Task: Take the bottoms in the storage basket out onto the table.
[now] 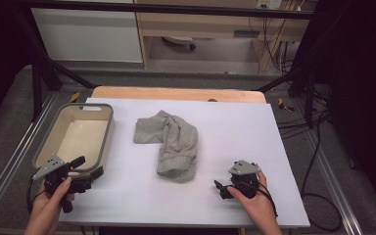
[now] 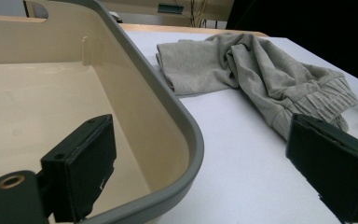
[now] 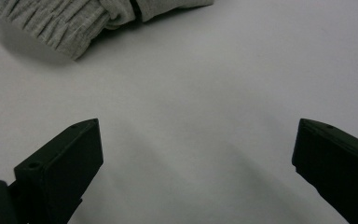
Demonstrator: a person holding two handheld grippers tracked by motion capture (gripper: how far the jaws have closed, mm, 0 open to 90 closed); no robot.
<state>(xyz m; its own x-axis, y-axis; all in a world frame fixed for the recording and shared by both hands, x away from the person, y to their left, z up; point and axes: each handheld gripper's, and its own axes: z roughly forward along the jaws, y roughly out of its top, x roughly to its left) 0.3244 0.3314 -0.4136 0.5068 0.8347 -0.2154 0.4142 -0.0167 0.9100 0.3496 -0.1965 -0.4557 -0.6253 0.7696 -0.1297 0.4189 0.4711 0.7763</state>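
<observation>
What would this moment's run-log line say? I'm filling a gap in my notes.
left gripper: open, over bin corner | right gripper: open, above table | grey garment: crumpled mid-table, untouched

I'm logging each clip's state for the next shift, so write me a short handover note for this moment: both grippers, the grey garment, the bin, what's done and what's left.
Left gripper: open, holding nothing, at the near corner of the bin.
Right gripper: open, holding nothing, low over the white tabletop, near and right of the garment.
Grey garment: crumpled mid-table, beside the bin, untouched by either gripper.
Bin: nothing inside that I can see.
Done: nothing visible so far.
Left: probably grasp the garment, then fold it or put it in the bin.
</observation>
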